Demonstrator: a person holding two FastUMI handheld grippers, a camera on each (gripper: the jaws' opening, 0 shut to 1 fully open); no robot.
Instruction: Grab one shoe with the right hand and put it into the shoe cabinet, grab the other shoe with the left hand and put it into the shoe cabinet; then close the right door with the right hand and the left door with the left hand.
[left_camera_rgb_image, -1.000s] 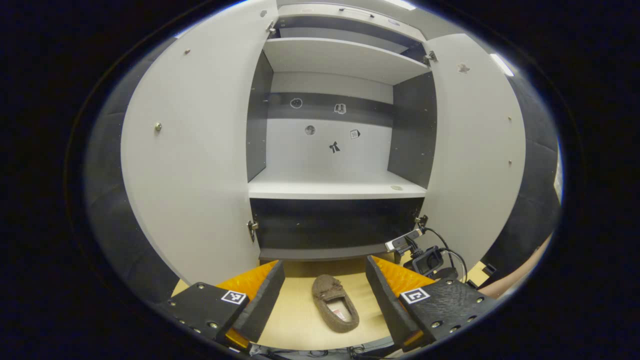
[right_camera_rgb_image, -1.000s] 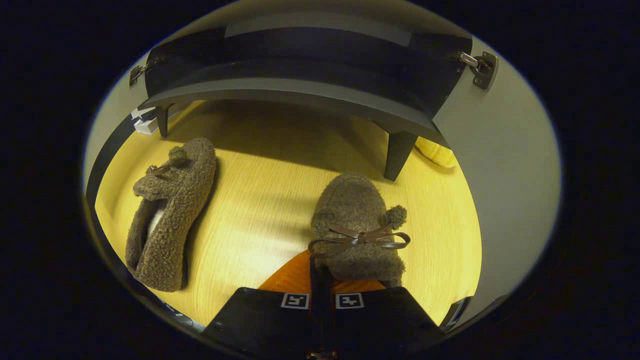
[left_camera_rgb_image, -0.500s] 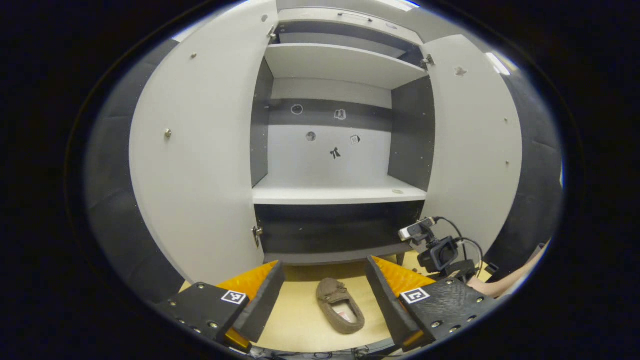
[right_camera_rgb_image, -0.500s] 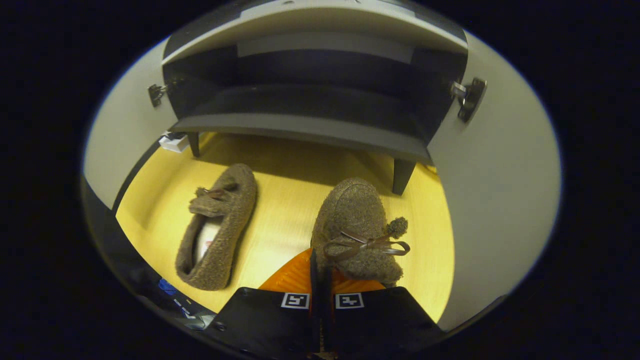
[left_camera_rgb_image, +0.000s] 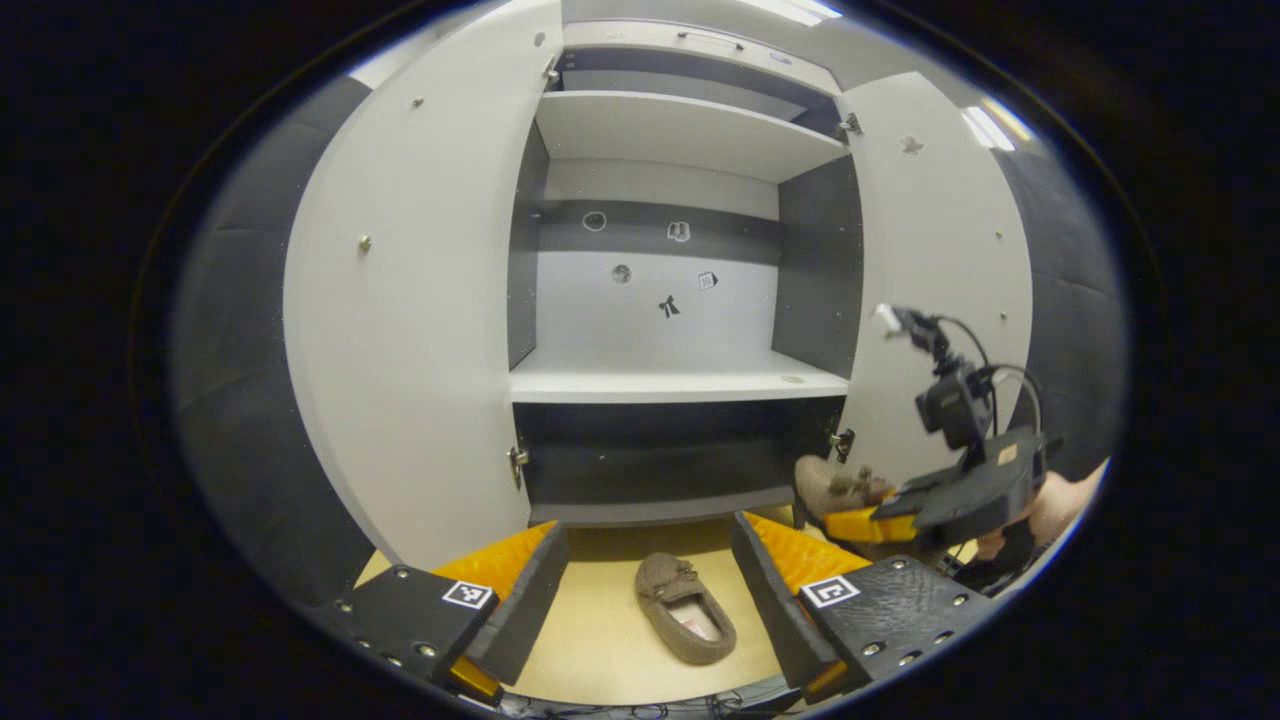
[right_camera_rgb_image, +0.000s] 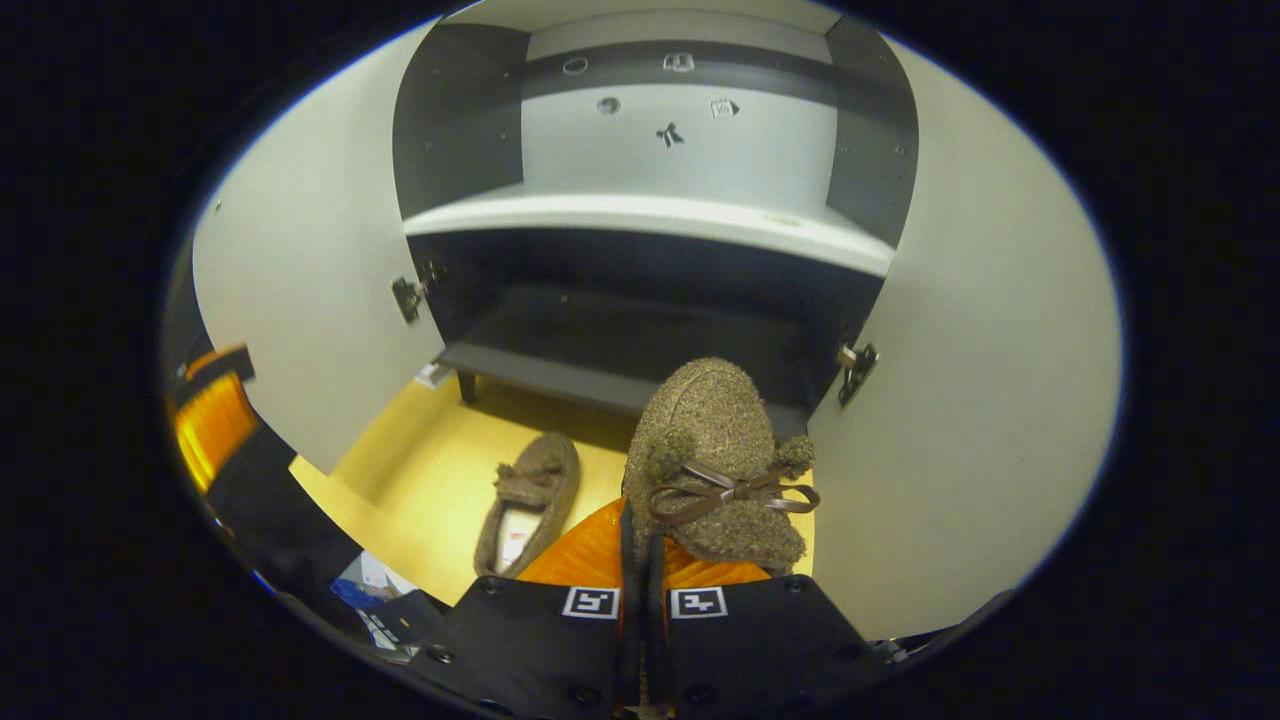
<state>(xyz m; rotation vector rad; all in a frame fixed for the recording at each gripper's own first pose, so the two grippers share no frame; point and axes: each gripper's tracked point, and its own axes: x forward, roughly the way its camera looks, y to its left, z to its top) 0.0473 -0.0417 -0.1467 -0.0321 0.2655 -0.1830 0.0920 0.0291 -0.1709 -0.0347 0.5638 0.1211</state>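
Fingers of the right gripper (right_camera_rgb_image: 640, 560) sit pressed together on the heel rim of a fuzzy brown shoe (right_camera_rgb_image: 715, 460), which juts straight ahead of them, toe forward, its bow just beyond the tips. This held shoe hangs in the air, level with the dark bottom compartment of the shoe cabinet (right_camera_rgb_image: 640, 215) ahead. Below and to the left of the held shoe, the other shoe (right_camera_rgb_image: 530, 500) lies on the wooden floor (right_camera_rgb_image: 420, 480), opening upward, toe toward the cabinet. Farther ahead, both cabinet doors stand open: the left door (right_camera_rgb_image: 300, 300) and the right door (right_camera_rgb_image: 980, 380) flank the shelves.

In the left gripper view, the left gripper (left_camera_rgb_image: 650, 590) is spread wide and holds nothing; the lying shoe (left_camera_rgb_image: 687, 620) rests on the floor between and just beyond its fingers. Off to its right, farther on, the right gripper (left_camera_rgb_image: 850, 515) carries its shoe (left_camera_rgb_image: 835, 485) near the cabinet's lower right corner, a hand (left_camera_rgb_image: 1050, 500) behind it. Beyond stands the open cabinet.
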